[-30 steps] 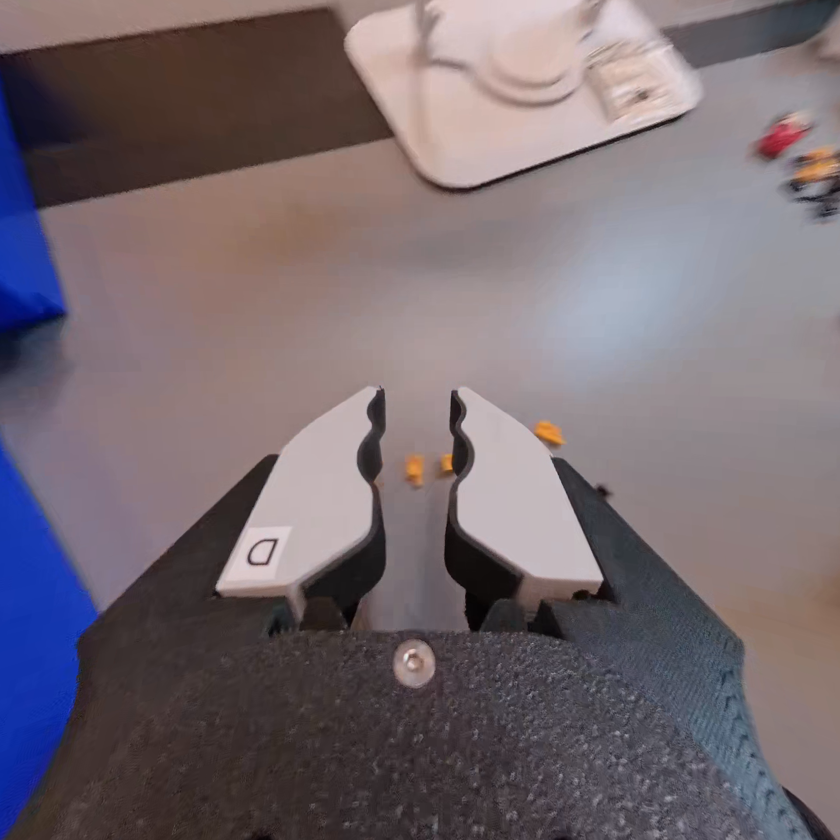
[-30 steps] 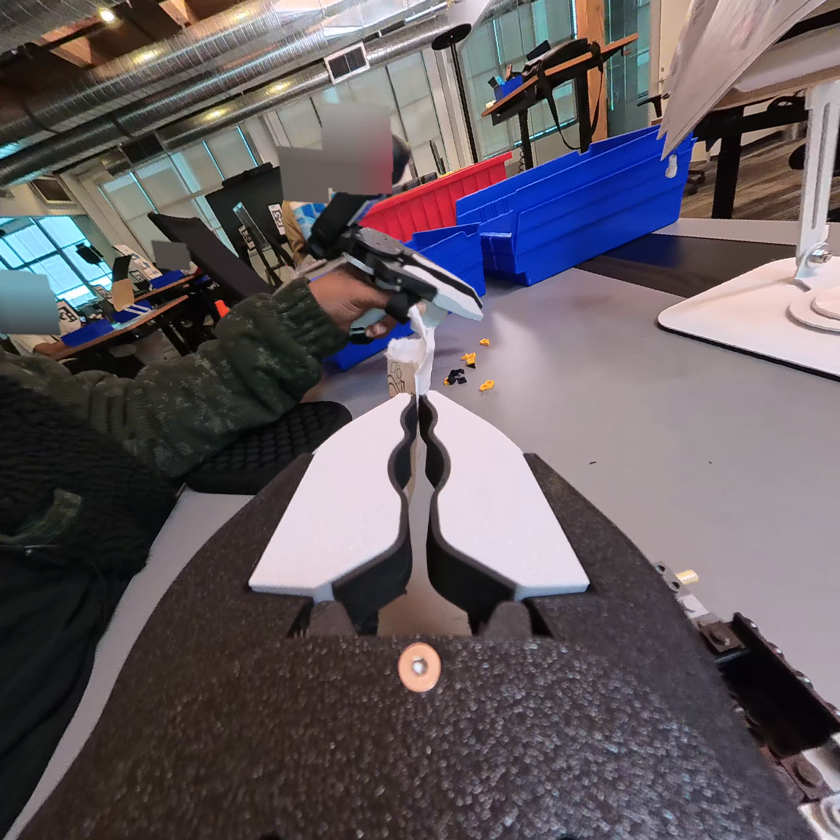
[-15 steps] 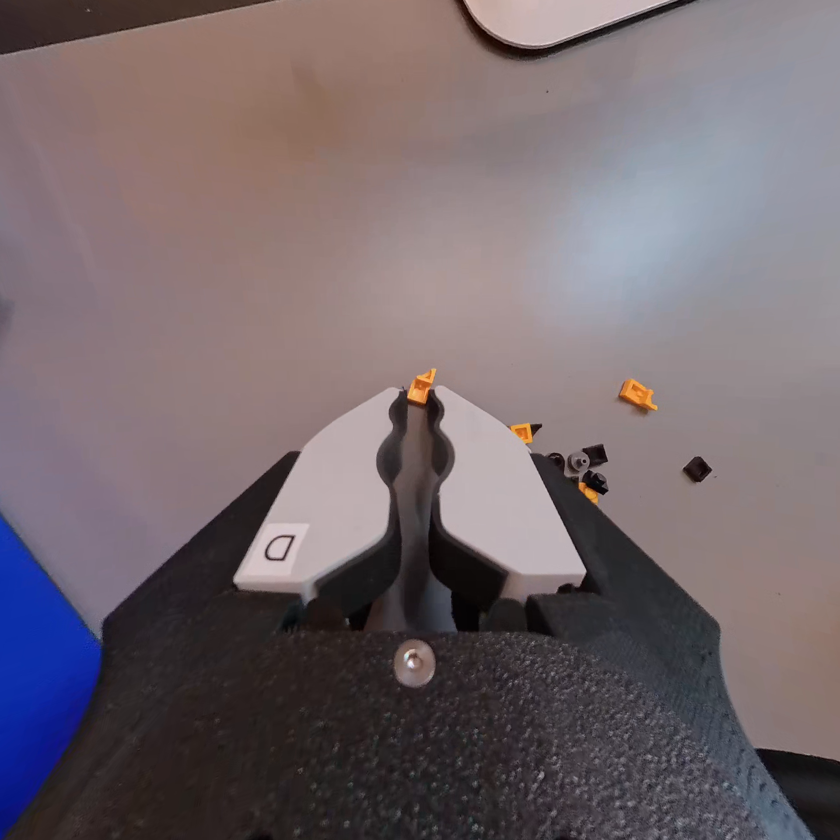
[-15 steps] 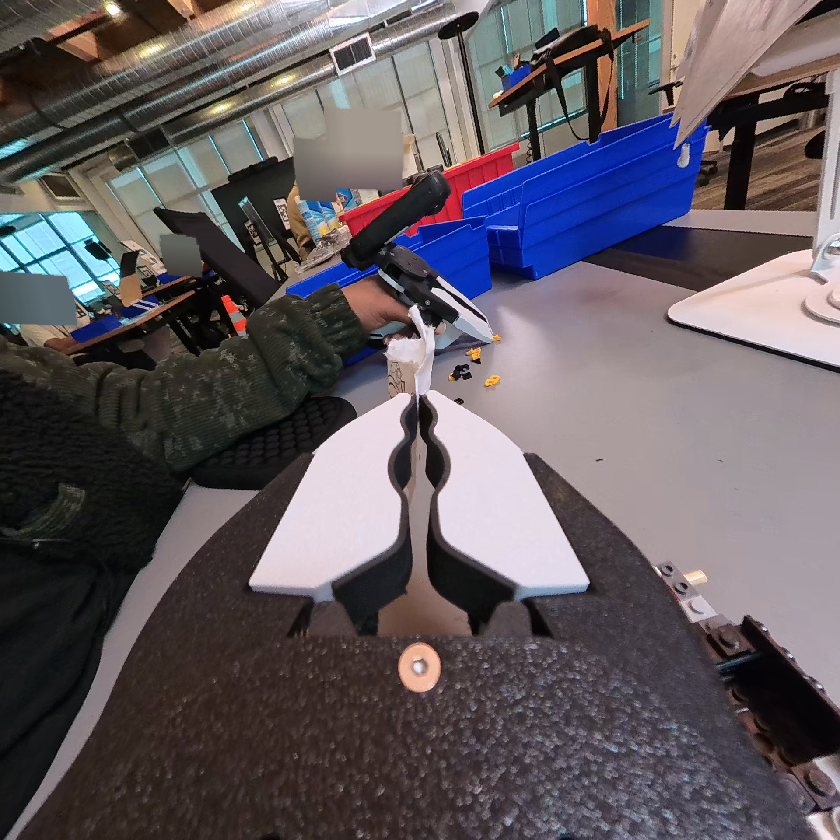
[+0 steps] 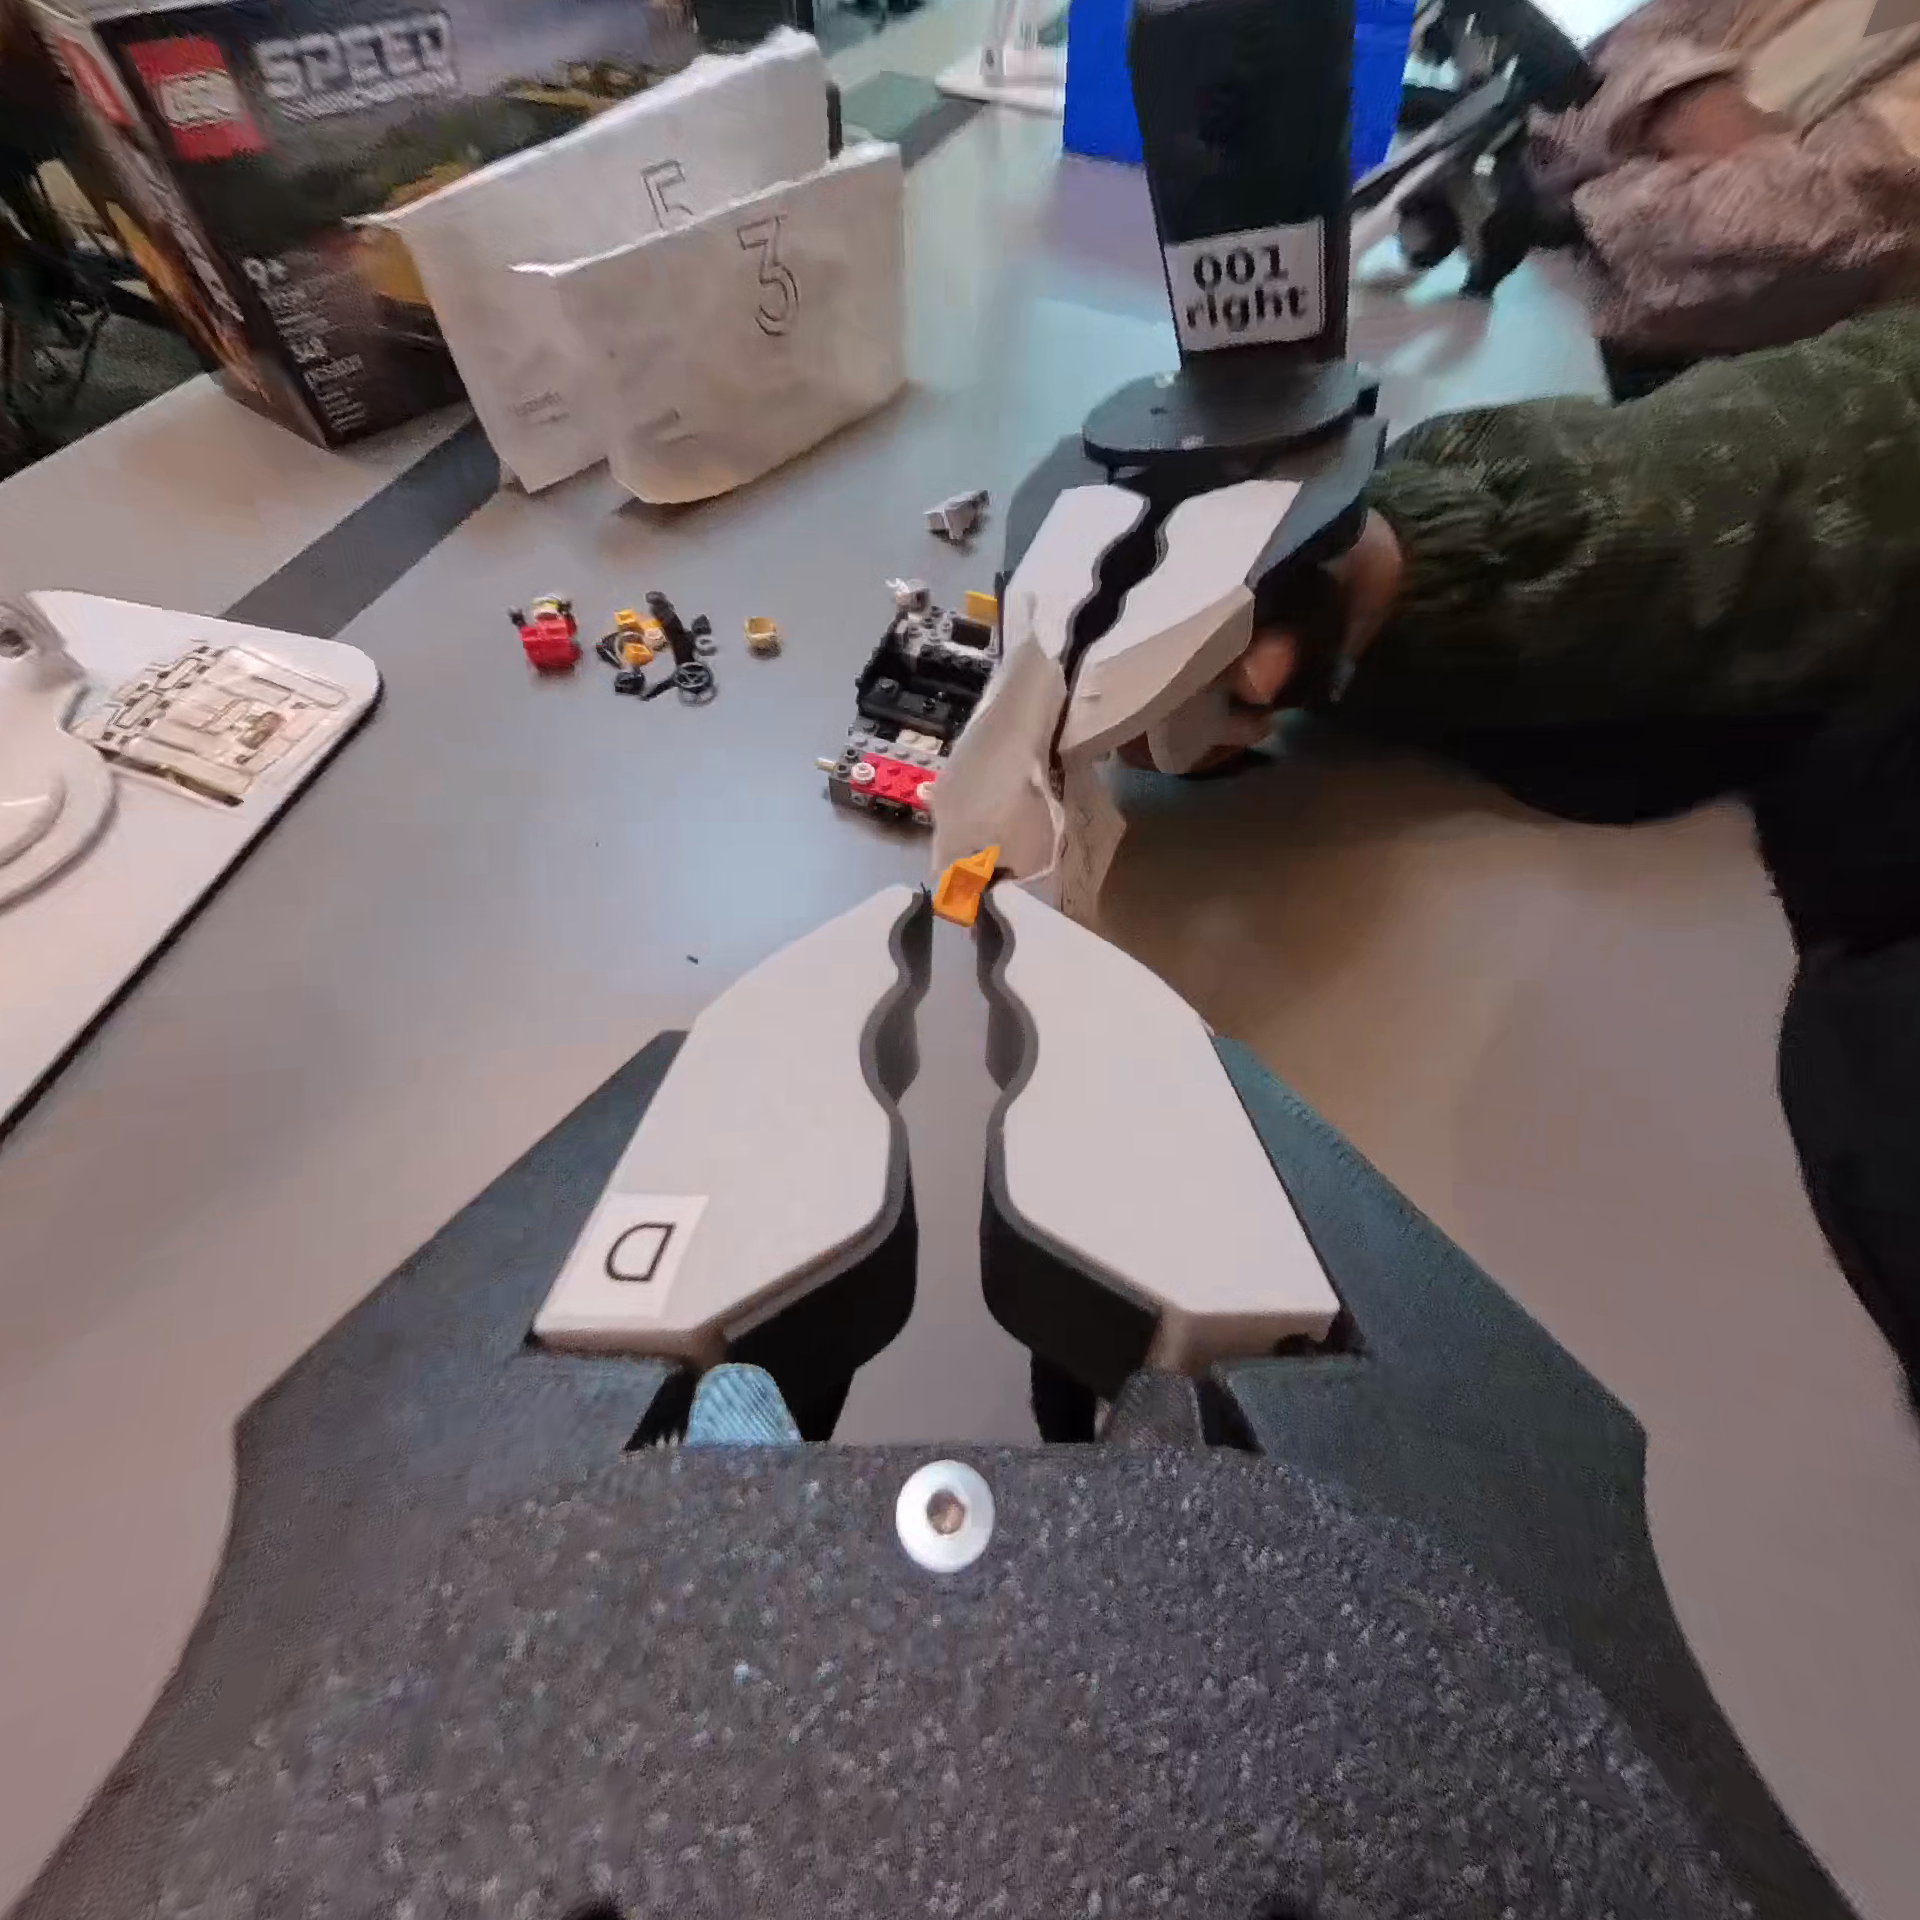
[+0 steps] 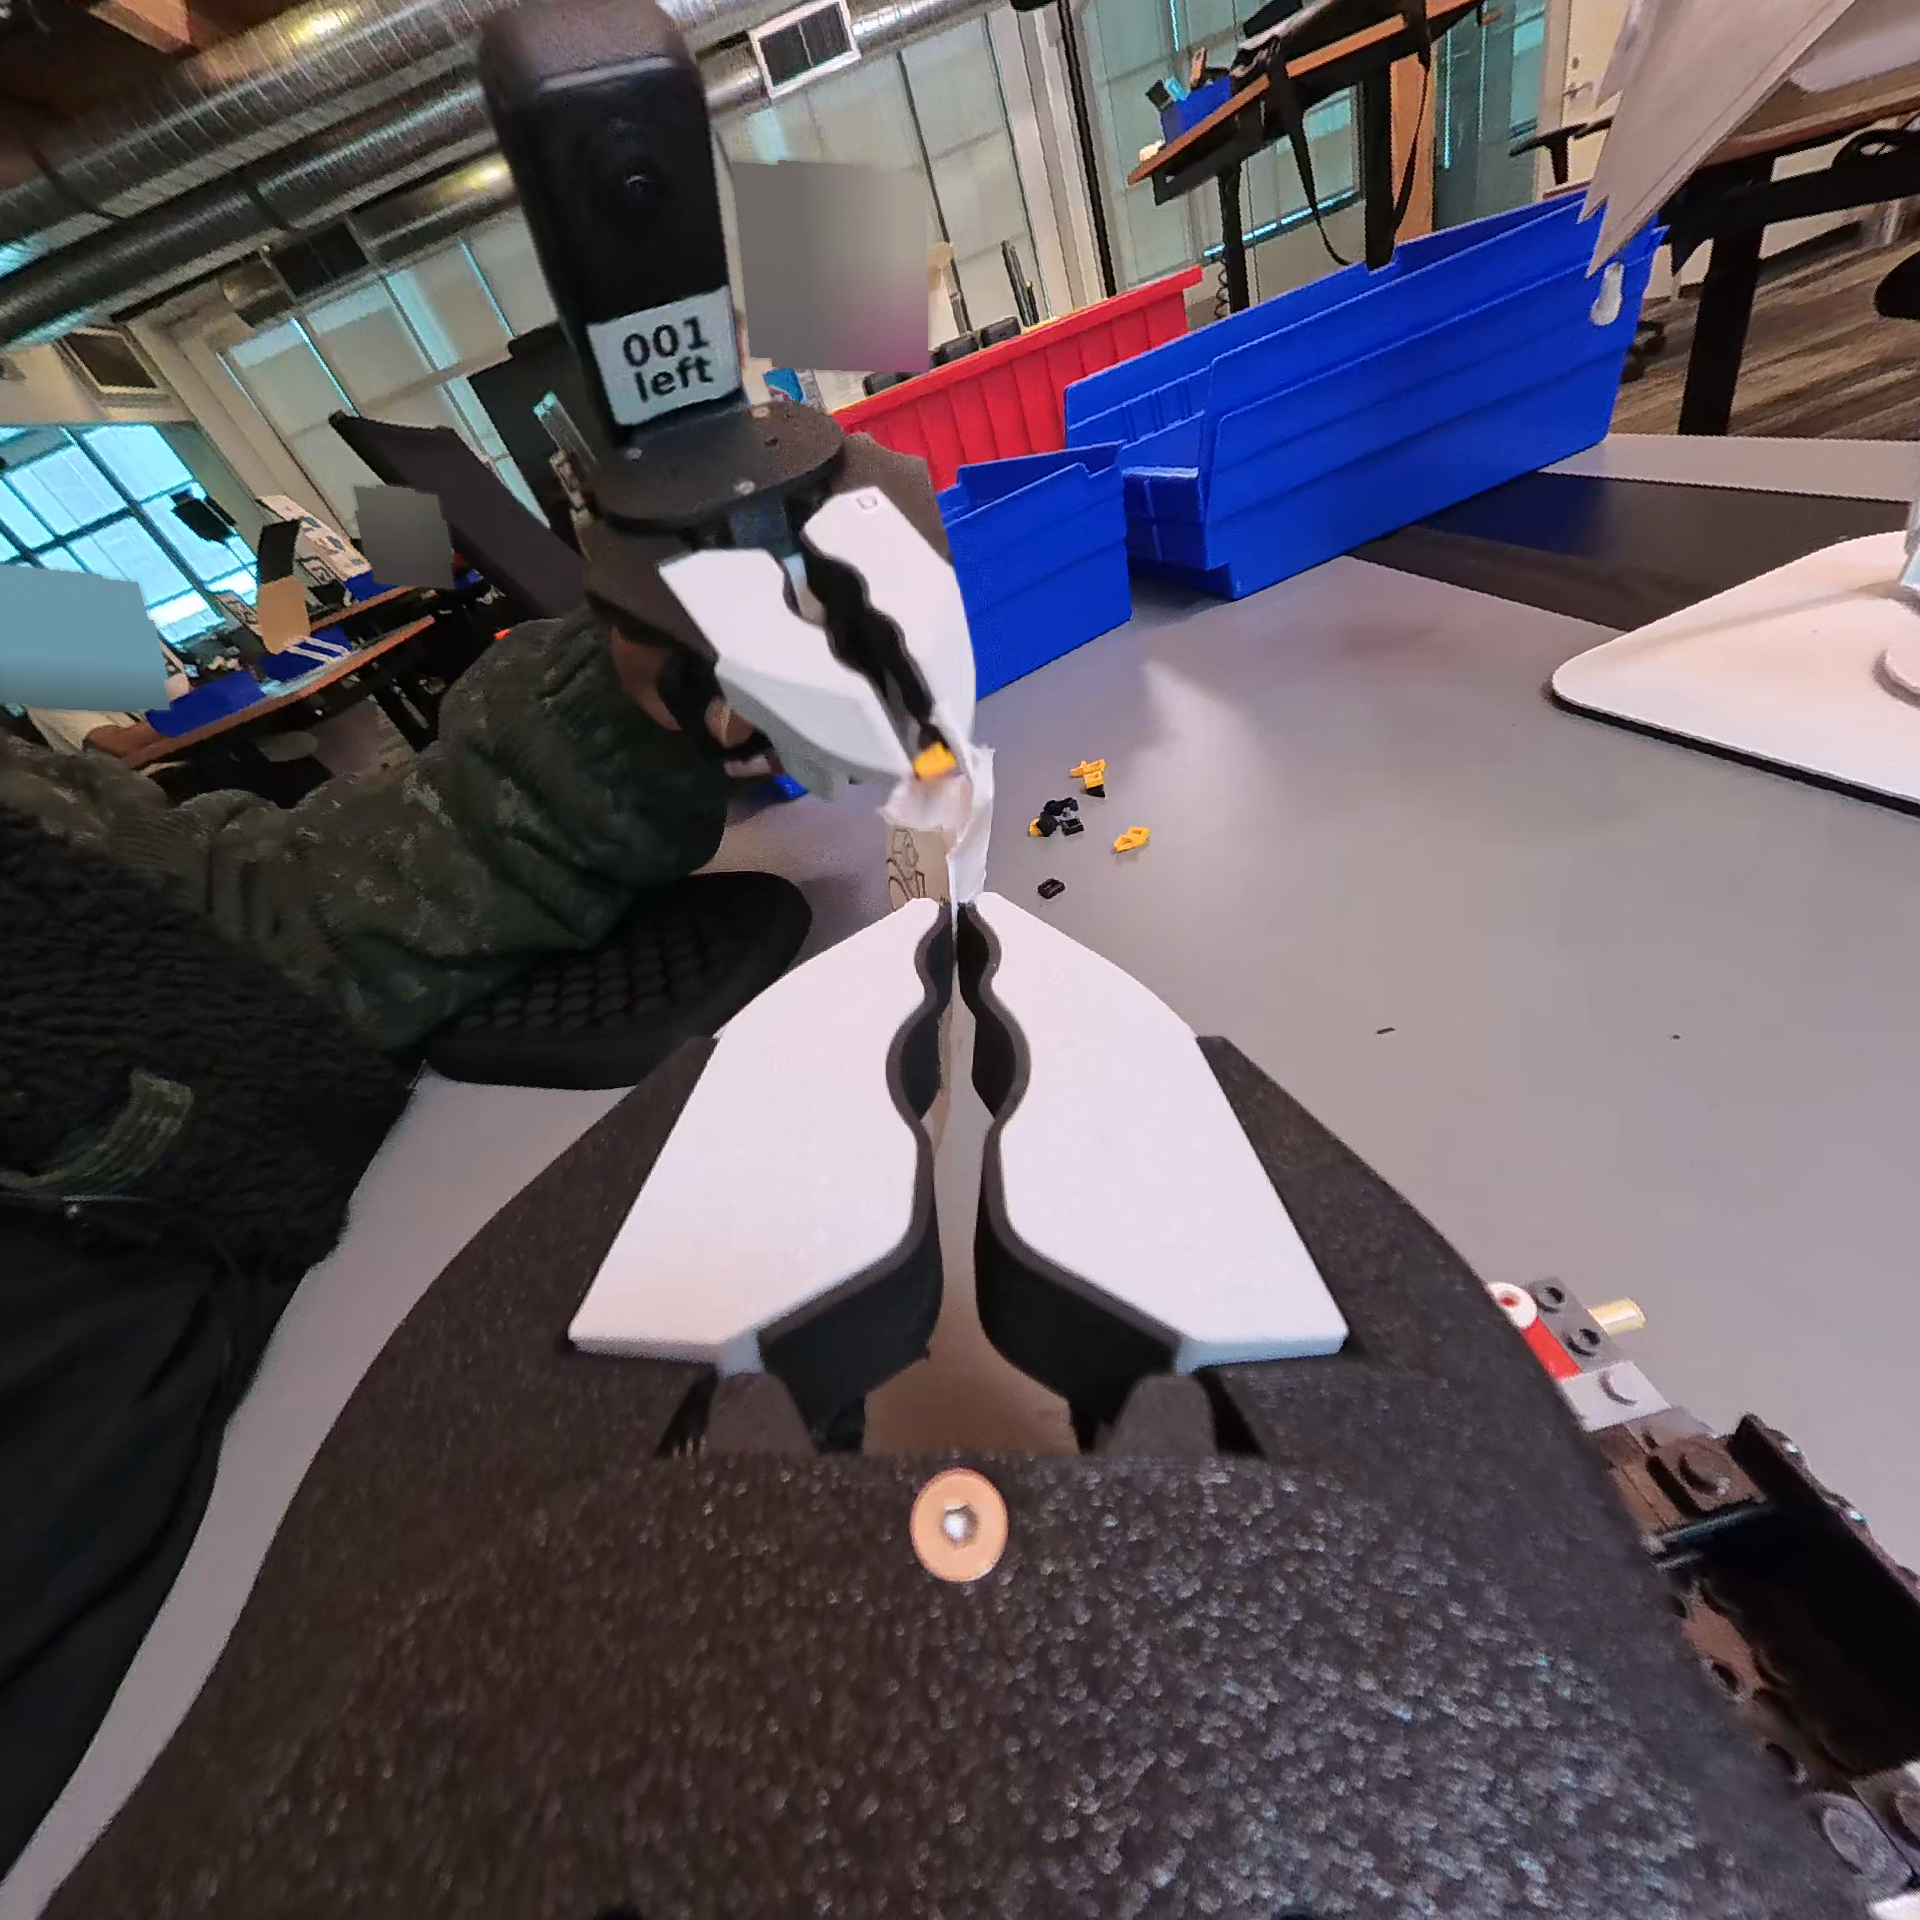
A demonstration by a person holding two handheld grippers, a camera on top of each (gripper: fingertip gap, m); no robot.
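My left gripper [image 5: 958, 906] is shut on a small orange brick piece [image 5: 962, 885] pinched at its fingertips. It holds the piece right at the torn open top of a white paper bag [image 5: 1003, 774]. My right gripper [image 6: 956, 912] is shut on that white paper bag [image 6: 961, 831] and holds it upright above the grey table [image 6: 1403, 831]. In the right wrist view the left gripper [image 6: 928, 756] shows with the orange piece [image 6: 932, 758] at the bag's mouth. In the left wrist view the right gripper [image 5: 1081, 675] shows clamped on the bag.
A partly built red and black brick model [image 5: 914, 717] and loose small parts [image 5: 644, 644] lie on the table. Orange and black pieces [image 6: 1086, 805] lie beyond the bag. White numbered bags [image 5: 727, 322], a set box [image 5: 260, 208], blue bins [image 6: 1351, 416] and a white stand base [image 6: 1745, 665] are around. About 5 cm separates my left fingertips from my right.
My left gripper shut on the orange piece on the table, lifted it and carried it to the mouth of the bag. My right gripper kept its hold on the bag.
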